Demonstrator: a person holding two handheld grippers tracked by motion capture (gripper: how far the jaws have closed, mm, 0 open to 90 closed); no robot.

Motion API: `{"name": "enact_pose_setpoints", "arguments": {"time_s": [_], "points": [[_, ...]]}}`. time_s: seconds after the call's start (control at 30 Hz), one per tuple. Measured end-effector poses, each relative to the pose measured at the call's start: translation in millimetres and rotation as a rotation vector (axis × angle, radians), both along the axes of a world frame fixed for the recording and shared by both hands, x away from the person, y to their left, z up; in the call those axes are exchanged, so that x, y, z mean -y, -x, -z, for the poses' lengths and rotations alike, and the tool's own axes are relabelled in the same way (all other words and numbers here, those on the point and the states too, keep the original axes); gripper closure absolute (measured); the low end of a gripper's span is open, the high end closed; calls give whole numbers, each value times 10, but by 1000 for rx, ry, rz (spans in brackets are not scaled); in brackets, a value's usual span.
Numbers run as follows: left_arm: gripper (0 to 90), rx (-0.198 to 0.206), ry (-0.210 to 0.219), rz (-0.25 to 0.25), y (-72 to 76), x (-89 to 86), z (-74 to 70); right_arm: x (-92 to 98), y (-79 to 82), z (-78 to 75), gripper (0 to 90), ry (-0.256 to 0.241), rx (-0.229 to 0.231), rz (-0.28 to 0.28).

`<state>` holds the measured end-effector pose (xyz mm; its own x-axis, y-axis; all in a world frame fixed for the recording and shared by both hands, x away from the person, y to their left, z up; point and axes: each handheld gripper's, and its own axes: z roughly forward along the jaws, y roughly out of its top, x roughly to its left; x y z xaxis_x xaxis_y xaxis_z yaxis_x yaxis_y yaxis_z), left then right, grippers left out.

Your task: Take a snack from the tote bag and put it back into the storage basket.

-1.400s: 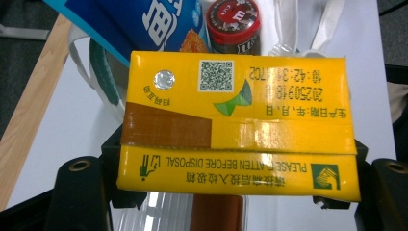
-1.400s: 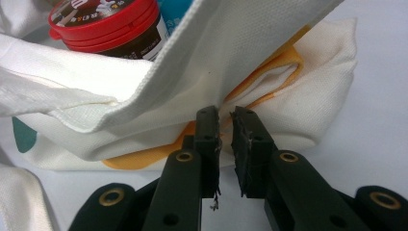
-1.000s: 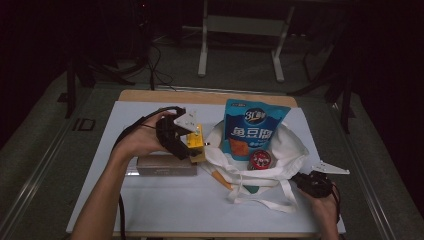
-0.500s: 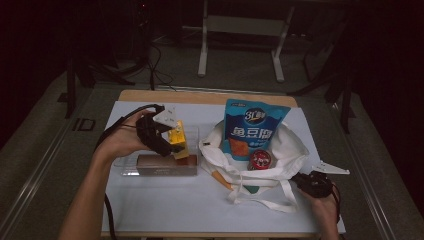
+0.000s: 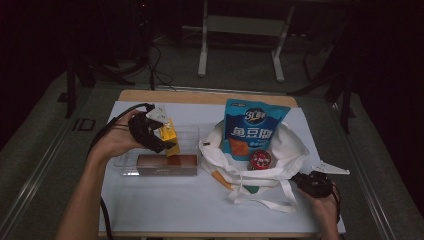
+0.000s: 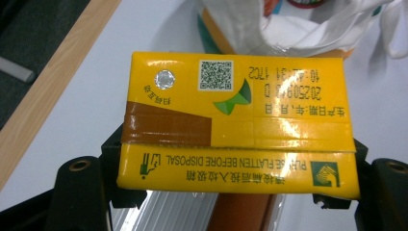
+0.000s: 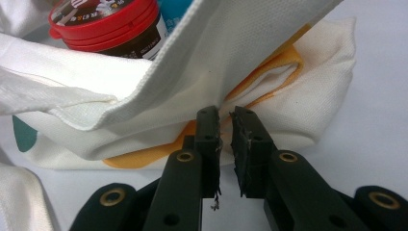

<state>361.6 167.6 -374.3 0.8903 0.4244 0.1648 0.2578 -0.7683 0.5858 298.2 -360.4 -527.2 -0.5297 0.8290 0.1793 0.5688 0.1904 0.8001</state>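
Spanning the gap between the left gripper [image 6: 231, 192]'s jaws, a yellow drink carton [image 6: 235, 125] is clamped by its ends above a clear tray [image 5: 187, 137], whose contents are too dim to make out. The right gripper [image 7: 225, 130] has its jaws nearly together, pinching the white tote bag [image 7: 216, 62]'s rim, with a red-lidded tub [image 7: 103, 21] inside the bag.

Dim room; grey floor [image 5: 45, 150], white-topped bench [image 5: 165, 205] with wooden edge, metal stand legs [image 5: 202, 45] behind, loose cables [image 5: 155, 65].
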Motion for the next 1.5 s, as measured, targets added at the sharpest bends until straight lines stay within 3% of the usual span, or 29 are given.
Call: {"name": "enact_pose_setpoints", "arguments": {"time_s": [0.43, 0.57, 0.7, 1.23, 1.5], "points": [[282, 1, -26, -89, -81, -91, 97, 1, 0, -2, 810, 0, 1, 0], [282, 2, -13, -125, -98, -134, 151, 1, 0, -1, 810, -1, 1, 0], [282, -4, -35, -159, -115, -164, 214, 0, 0, 0, 810, -1, 1, 0], [282, -7, -42, -256, -149, -260, 333, 1, -1, 1, 810, -3, 1, 0], [281, -28, -51, -292, -157, -309, 446, 0, 0, 2, 810, -3, 1, 1]]}}
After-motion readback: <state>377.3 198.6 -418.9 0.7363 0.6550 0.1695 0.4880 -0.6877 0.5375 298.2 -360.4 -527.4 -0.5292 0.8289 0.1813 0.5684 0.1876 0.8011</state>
